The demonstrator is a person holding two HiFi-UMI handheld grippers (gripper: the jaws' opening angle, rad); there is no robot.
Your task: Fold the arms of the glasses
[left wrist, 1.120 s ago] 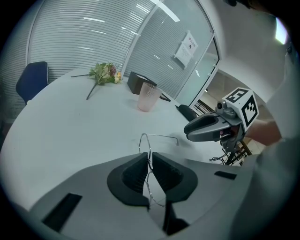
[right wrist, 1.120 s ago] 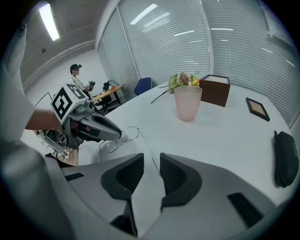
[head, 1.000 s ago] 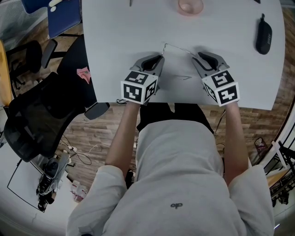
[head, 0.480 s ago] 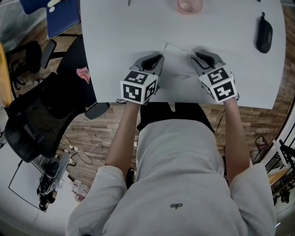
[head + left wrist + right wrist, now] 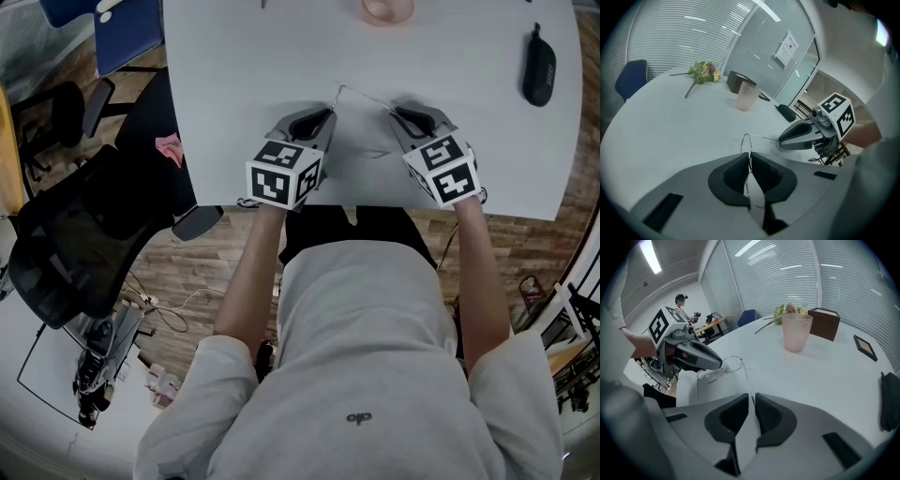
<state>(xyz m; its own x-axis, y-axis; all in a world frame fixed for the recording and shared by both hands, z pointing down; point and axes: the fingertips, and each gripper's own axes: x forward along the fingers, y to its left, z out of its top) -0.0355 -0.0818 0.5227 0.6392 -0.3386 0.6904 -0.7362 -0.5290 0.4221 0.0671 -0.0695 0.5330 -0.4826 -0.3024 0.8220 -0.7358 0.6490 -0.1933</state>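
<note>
Thin wire glasses (image 5: 361, 97) hang just above the white table (image 5: 234, 94) between my two grippers. My left gripper (image 5: 323, 117) is shut on the wire front (image 5: 746, 140), with one lens rim poking out past the jaws (image 5: 749, 157). One arm (image 5: 746, 378) of the glasses runs from the front into my right gripper (image 5: 751, 397). Its jaws have just been closing and stand narrow around the arm's end, a slit still showing beside the wire. In the head view the right gripper (image 5: 401, 117) sits at the arm's far end.
A pink cup (image 5: 386, 11) stands at the table's far side, with a black glasses case (image 5: 537, 67) to the right. A brown box (image 5: 824, 323), a small picture frame (image 5: 865, 347) and a flower sprig (image 5: 704, 71) lie farther back. A black office chair (image 5: 75, 234) stands left of the table.
My right gripper has edged slightly inward and away from me, onto the arm's end. The left gripper and the glasses have stayed put.
</note>
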